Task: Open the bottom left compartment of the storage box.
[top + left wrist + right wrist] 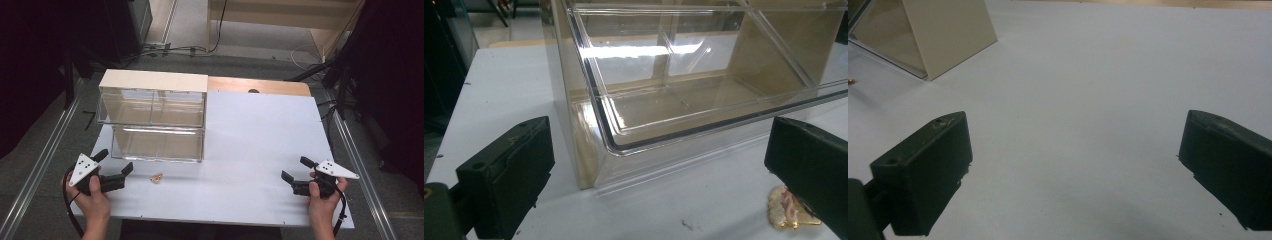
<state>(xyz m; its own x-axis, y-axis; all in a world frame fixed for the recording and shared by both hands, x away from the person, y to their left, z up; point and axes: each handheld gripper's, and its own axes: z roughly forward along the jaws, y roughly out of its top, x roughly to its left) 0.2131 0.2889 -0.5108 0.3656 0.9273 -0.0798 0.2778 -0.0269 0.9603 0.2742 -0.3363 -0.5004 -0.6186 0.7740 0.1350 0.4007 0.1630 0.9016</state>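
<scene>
Left gripper (114, 168), right gripper (294, 174): jaws gaping, empty; gold trinket (157, 177) lying (ungrasped) before open drawer (157, 145); stowing pending.

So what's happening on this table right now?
A person holds a gripper in each hand over a white table. The left gripper and right gripper are both open, holding nothing. A clear drawer cabinet stands ahead of the left one, its lower drawer pulled out, and a small gold trinket lies nearby.
</scene>
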